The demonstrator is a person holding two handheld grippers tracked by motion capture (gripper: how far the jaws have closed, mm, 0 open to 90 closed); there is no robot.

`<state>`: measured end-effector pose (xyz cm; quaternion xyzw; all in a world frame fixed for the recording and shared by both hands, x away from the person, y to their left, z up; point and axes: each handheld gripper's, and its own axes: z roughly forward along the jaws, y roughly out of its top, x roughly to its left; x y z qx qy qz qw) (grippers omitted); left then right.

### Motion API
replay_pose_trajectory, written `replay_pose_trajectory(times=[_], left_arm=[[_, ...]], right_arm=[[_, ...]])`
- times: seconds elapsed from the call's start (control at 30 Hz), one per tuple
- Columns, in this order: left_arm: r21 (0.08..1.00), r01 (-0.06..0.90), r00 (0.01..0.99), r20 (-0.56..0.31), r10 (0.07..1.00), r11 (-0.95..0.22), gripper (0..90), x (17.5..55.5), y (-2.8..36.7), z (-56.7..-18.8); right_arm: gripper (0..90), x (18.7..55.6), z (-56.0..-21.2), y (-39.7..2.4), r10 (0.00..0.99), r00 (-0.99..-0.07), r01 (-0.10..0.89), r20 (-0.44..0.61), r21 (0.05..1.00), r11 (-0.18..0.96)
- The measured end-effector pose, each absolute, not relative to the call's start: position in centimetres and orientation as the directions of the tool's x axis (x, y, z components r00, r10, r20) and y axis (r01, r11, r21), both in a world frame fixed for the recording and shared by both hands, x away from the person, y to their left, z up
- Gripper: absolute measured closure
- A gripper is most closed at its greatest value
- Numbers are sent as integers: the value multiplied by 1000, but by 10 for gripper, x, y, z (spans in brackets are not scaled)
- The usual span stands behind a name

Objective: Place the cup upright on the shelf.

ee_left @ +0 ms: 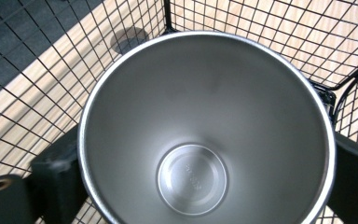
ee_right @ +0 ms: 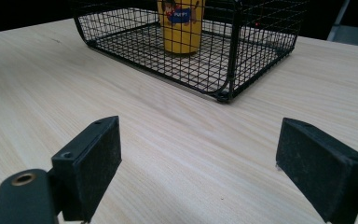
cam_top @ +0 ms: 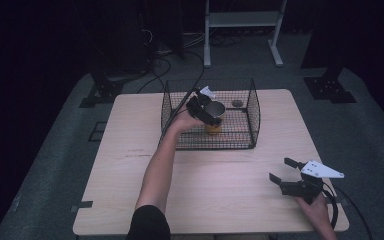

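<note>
Tabletop [cam_top: 130,150]: wire basket [cam_top: 252,107] holds yellow steel cup [cam_top: 215,117], empty.

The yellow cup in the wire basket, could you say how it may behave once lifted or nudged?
The yellow cup looks rigid: its steel rim stays round between the left gripper jaws. It holds nothing, so probably light. Taller than wide, it may tip if pushed high.

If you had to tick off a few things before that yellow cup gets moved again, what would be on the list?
1. Left claw closed on the yellow cup: ok, jaws press both sides.
2. Cup upright: ok.
3. Cup empty: ok, bare steel bottom.
4. Cup resting on the wire basket floor: cannot tell.
5. Right claw out of the way: ok, open, away from the basket.
6. Way out over the basket walls: ok, top is open.
</note>
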<state>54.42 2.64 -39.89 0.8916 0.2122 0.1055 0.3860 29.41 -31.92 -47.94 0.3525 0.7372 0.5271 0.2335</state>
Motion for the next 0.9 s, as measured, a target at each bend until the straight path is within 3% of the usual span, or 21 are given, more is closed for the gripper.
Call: replay_pose_trajectory(times=[0.9], left_arm=[[812,226,883,63,466,-538,9,535,30,-373]], right_arm=[[130,294,-479,-319,765,-643,275,31,942,193]])
